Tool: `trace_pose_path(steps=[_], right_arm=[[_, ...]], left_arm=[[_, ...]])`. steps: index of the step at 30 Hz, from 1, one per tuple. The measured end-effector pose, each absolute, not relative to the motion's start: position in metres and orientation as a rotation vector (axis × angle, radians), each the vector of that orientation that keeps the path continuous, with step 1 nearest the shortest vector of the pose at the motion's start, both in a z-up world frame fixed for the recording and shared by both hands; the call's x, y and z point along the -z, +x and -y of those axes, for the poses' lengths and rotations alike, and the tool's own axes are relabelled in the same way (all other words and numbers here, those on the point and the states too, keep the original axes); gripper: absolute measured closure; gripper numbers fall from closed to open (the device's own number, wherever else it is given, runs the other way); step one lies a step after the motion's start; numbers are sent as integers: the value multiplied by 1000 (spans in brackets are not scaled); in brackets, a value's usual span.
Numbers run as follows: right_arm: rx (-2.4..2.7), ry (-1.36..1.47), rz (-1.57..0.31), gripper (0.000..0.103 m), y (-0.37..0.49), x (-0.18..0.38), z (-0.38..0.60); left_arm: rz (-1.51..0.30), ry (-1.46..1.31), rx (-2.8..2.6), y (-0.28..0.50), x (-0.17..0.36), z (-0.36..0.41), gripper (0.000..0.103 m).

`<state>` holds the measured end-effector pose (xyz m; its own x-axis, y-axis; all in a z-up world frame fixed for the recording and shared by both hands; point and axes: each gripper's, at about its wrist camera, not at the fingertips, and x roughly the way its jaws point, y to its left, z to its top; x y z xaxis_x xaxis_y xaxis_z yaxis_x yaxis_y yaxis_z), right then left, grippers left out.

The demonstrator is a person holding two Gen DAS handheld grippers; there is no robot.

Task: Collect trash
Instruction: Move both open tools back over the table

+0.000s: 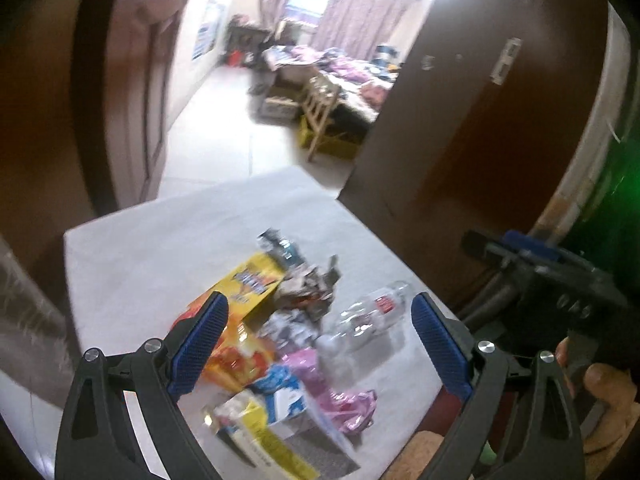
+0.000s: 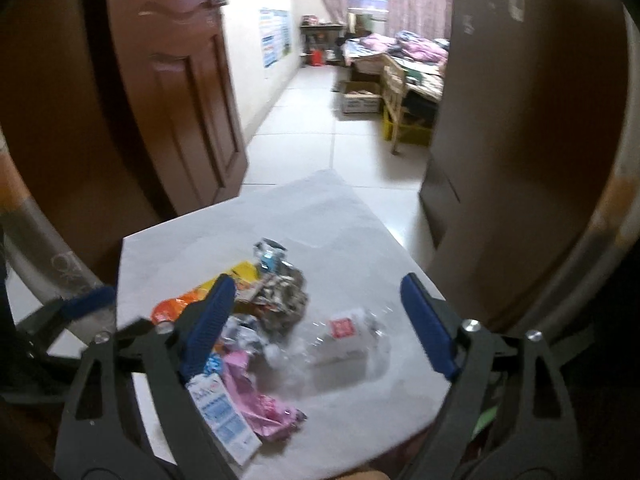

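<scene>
step: approach, nothing picked up yet; both grippers hovered above the pile.
left gripper (image 1: 320,320): jaws wide, empty.
right gripper (image 2: 316,312): jaws wide, empty.
trash (image 2: 256,320): heaped on the near half of the white desk (image 2: 320,216).
items: clear plastic bottle (image 2: 344,344) lying on its side at the pile's right edge; yellow box (image 1: 252,284), pink wrapper (image 2: 260,396), blue-white carton (image 2: 224,416) touching one another.
next move (judged): bottle lay between the right jaws; lower and close. crushed plastic may slip.

Pink wrapper (image 2: 262,404) (crumpled), yellow box (image 1: 250,284), white table (image 2: 320,216).
</scene>
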<state>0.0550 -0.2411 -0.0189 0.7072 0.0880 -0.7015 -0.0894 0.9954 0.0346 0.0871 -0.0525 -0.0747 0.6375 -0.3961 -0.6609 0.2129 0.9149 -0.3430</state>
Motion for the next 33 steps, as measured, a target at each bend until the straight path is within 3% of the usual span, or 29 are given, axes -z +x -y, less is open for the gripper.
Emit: trace_pose_path(steps=[9, 19, 33], right_arm=[[-132, 35, -712, 17, 7, 25, 227], [-93, 43, -660, 12, -59, -14, 219], [-106, 6, -594, 5, -79, -36, 191]], left_arm=[[-758, -286, 276, 27, 96, 25, 15], [-632, -263, 326, -24, 42, 23, 12], [-595, -247, 211, -44, 29, -5, 11]])
